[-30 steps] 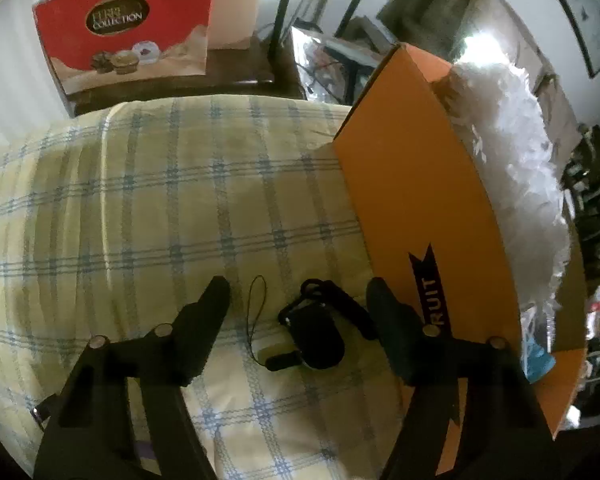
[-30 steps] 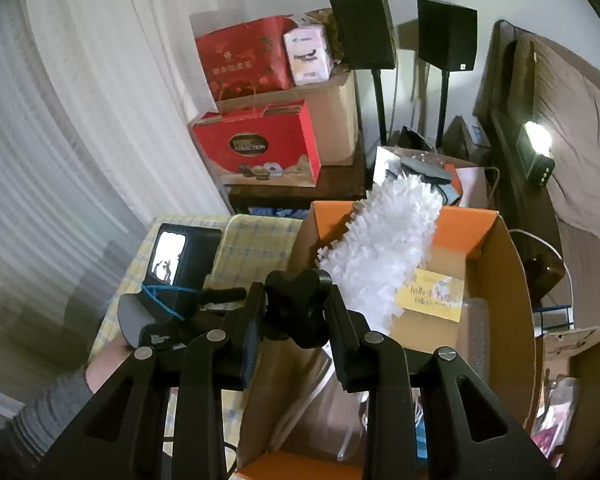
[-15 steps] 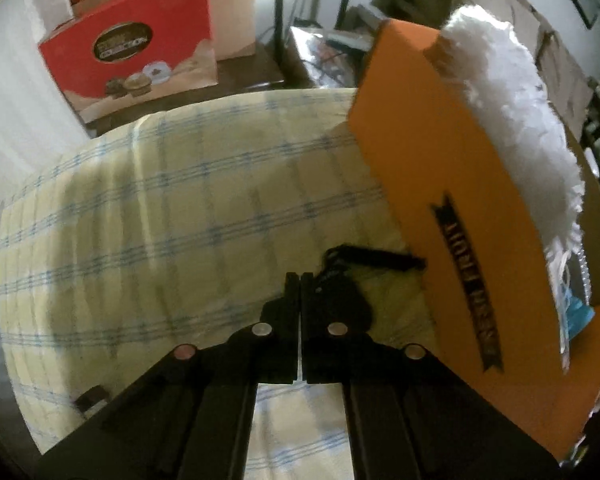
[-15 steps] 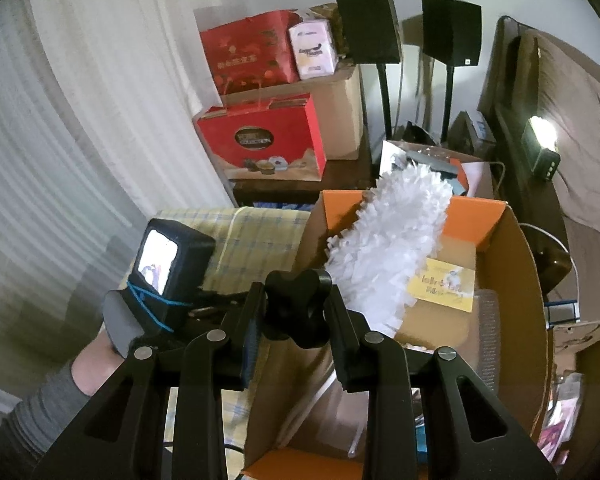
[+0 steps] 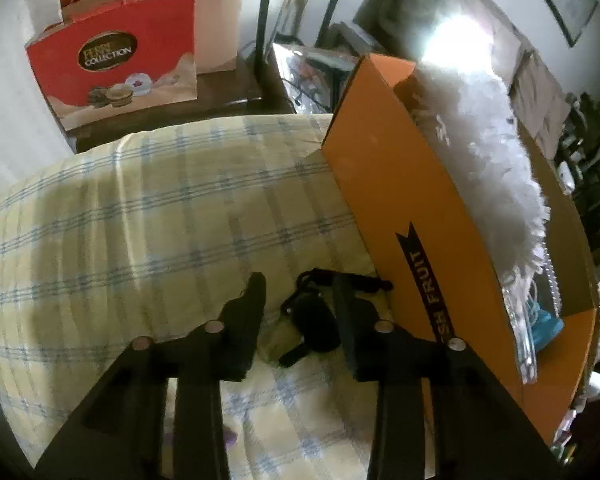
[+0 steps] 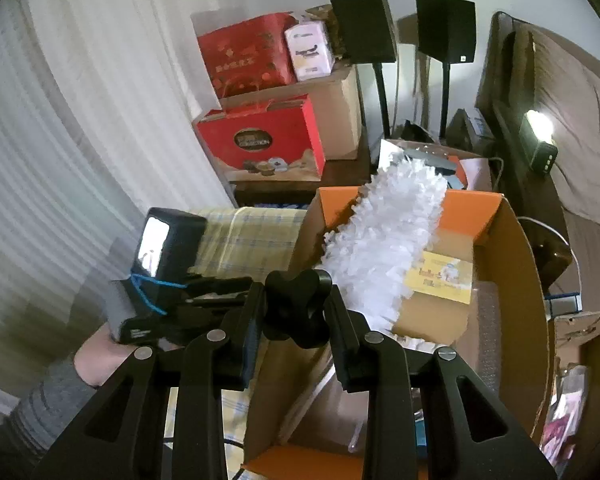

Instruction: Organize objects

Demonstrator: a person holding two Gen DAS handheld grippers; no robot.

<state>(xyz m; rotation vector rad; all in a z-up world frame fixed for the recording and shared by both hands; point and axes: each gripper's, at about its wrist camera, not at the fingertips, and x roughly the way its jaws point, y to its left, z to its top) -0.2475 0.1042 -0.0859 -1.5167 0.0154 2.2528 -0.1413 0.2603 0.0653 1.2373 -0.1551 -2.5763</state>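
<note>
Left tongs (image 5: pixel 298 292) spread wide around black pouch (image 5: pixel 314 326) on checked cloth (image 5: pixel 160 216), beside orange box (image 5: pixel 416 216). Right tongs (image 6: pixel 296 304) clamp black knob (image 6: pixel 298 308).

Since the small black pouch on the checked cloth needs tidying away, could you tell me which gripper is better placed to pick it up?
The left gripper: its open jaws already straddle the black pouch beside the orange box. The right gripper is occupied, shut on a black knob above the box.

Home bedroom, plaid bedspread (image 5: pixel 148 216), curtains (image 6: pixel 68 92), speakers (image 6: pixel 364 24)
</note>
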